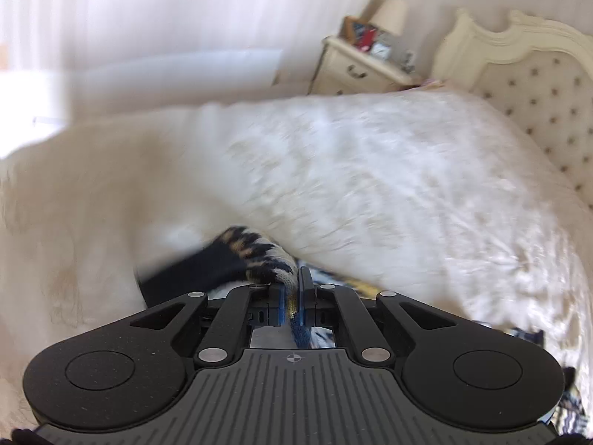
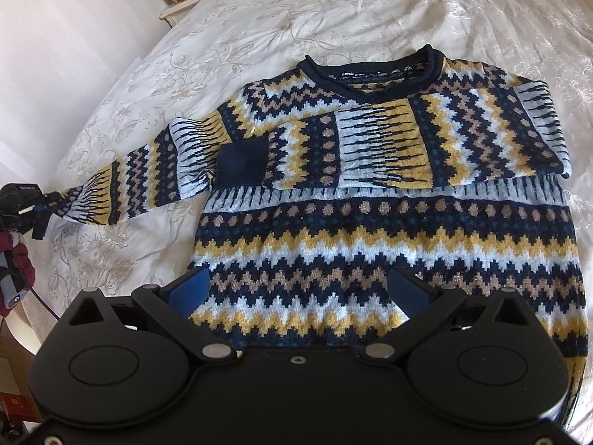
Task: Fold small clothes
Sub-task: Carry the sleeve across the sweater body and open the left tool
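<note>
- The bed wears a cream quilt with stitched floral swirls.
- On it the sweater, a thick zigzag knit, lies flat, one sleeve already folded across the chest; the body fold seems left.
- The outstretched sleeve is pinched by the left gripper.
- The right gripper hovers, spread apart, above the hem.

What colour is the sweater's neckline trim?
Dark navy; the collar of the sweater shows best in the right wrist view.
</note>
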Tool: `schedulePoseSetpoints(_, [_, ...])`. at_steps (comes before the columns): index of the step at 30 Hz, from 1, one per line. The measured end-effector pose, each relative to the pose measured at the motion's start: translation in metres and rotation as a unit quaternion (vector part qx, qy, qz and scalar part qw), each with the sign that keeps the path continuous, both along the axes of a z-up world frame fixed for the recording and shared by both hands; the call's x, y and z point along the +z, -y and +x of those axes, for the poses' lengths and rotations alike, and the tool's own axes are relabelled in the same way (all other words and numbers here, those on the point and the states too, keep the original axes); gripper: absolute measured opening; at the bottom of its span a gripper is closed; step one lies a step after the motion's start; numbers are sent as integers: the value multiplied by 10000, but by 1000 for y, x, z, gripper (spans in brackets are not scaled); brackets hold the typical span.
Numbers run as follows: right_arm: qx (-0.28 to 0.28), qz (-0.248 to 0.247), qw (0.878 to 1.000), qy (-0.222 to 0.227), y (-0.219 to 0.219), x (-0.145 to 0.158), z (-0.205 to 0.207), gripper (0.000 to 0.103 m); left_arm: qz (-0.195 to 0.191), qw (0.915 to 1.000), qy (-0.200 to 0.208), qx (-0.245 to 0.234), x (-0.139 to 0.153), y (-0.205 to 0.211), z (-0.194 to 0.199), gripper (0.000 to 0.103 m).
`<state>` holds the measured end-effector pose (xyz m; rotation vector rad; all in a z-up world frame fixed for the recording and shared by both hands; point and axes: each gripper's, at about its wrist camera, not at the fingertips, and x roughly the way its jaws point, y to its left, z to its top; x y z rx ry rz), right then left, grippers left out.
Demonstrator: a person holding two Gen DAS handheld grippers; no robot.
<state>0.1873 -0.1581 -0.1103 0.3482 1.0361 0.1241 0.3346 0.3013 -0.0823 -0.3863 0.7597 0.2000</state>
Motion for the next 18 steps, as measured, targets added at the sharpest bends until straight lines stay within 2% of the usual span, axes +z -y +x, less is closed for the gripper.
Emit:
schedulePoseSetpoints(5, [99, 129, 9999, 38, 15, -2, -7, 102, 240, 9959, 552, -669, 55, 60, -10, 6])
schedulePoseSetpoints(10, [98, 252, 9995, 132, 37, 0, -16, 102, 336, 9836, 996, -1463, 91, 140, -13, 6])
schedulePoseSetpoints(14, [-19, 339, 9992, 187, 61, 1, -23, 102, 257, 9713, 1163, -2059, 98, 210, -12, 6])
schedulePoseSetpoints(18, [-169, 385, 9989, 206, 86, -1, -29, 102, 151, 9597, 1083, -2590, 81, 282, -7, 6])
